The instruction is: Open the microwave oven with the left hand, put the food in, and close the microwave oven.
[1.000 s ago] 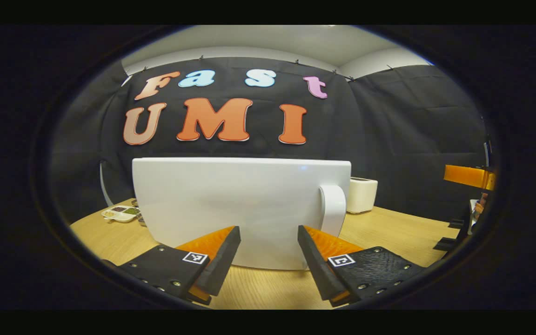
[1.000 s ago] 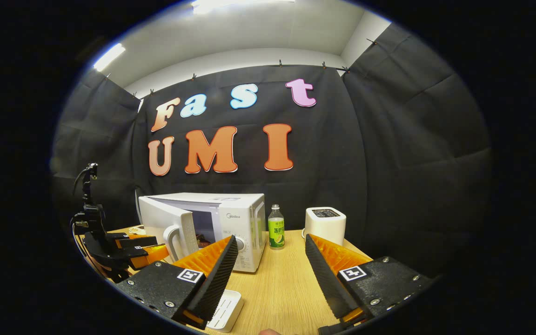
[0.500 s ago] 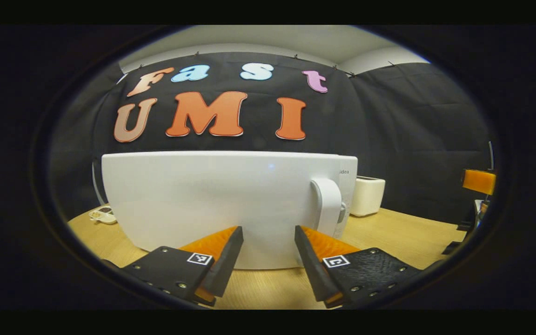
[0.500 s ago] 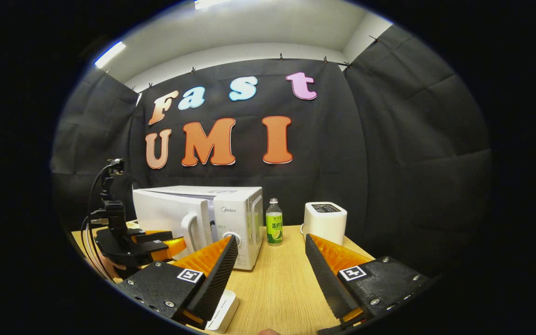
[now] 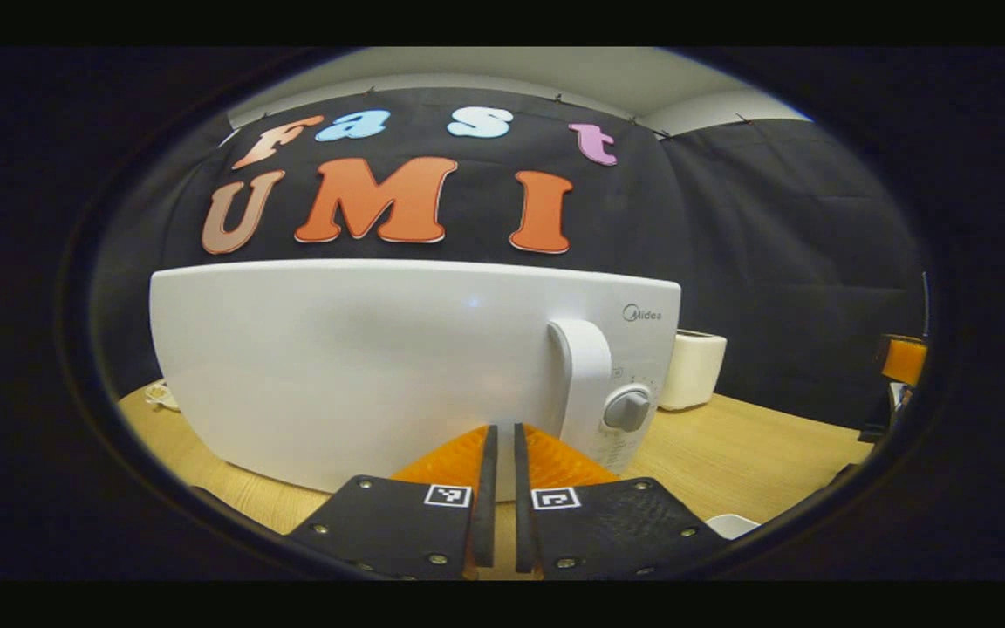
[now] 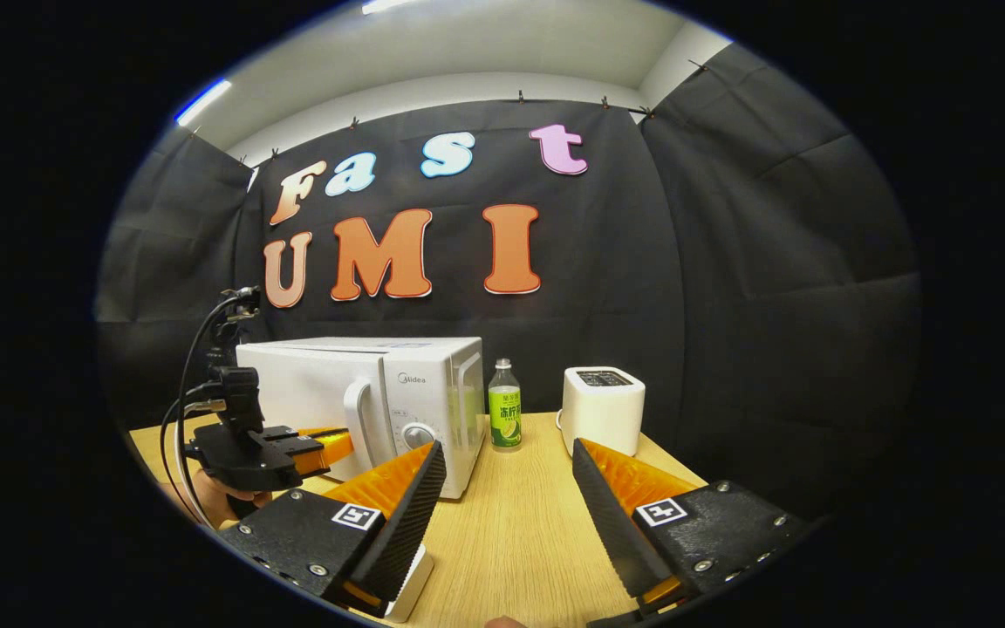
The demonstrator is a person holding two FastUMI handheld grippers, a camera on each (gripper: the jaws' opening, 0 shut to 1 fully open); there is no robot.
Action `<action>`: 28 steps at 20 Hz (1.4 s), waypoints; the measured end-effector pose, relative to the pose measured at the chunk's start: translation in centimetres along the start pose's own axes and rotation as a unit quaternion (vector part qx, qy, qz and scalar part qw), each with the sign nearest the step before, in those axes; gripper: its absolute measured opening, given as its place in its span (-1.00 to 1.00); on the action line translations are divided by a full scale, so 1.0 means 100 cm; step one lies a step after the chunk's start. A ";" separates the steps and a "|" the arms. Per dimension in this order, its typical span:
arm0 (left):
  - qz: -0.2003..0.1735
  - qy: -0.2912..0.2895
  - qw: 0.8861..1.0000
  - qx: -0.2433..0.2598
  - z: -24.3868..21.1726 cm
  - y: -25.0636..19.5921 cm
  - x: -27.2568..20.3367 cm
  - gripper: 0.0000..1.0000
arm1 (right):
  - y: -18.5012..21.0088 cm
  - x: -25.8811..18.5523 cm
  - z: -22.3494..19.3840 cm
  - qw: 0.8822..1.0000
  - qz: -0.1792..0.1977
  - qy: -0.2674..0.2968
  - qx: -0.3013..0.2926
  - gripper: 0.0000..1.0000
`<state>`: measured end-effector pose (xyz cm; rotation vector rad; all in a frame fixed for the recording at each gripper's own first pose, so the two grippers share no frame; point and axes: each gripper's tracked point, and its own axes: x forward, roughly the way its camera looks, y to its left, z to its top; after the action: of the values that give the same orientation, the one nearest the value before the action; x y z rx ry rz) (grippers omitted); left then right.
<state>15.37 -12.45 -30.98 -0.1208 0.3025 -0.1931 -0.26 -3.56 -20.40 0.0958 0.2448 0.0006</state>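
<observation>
The white microwave (image 5: pixel 363 366) (image 6: pixel 319 388) stands on the wooden table with its door flush against the body. The door's handle (image 5: pixel 581 384) and a round knob (image 5: pixel 627 410) sit at its right side. My left gripper (image 5: pixel 502 432) is shut with nothing between its fingers, and its tips are at the door's lower front, left of the handle. The right gripper view shows that left gripper (image 6: pixel 328 445) against the door, held by a hand (image 6: pixel 223 506). My right gripper (image 6: pixel 508 449) hangs open and empty over the table, off to the microwave's right. The door hides the inside.
A green-labelled bottle (image 6: pixel 503 417) and a white toaster (image 6: pixel 603 410) (image 5: pixel 694 371) stand right of the microwave. A white tray (image 6: pixel 411 584) lies on the table (image 6: pixel 520 541) under my right gripper's left finger. Small dishes (image 5: pixel 158 397) sit at the far left.
The microwave door swung from partly open to flush with the body as my left gripper pushed forward. The left gripper's fingers went from open to shut. The right gripper stayed open.
</observation>
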 end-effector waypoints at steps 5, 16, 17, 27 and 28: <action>0.013 0.001 1.000 0.019 0.001 0.003 0.006 -1.00 | -0.002 0.004 -0.003 1.000 -0.002 0.006 0.007 0.82; 0.048 -0.062 0.995 0.054 0.103 0.037 -0.075 -0.89 | 0.035 -0.004 0.063 0.999 0.011 -0.037 -0.022 0.82; 0.056 -0.066 0.995 0.051 0.119 0.046 -0.091 -0.87 | 0.041 -0.005 0.076 0.998 0.012 -0.047 -0.030 0.81; 0.169 -0.120 0.976 0.072 0.263 0.153 -0.266 -0.18 | 0.086 -0.020 0.172 0.993 0.060 -0.097 0.017 0.81; 0.182 -0.123 0.973 0.076 0.269 0.162 -0.280 -0.11 | 0.087 -0.021 0.180 0.993 0.061 -0.103 0.023 0.81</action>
<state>0.21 11.49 0.10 0.0644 0.0589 0.1635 2.16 3.34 -1.70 0.1547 0.0326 0.1059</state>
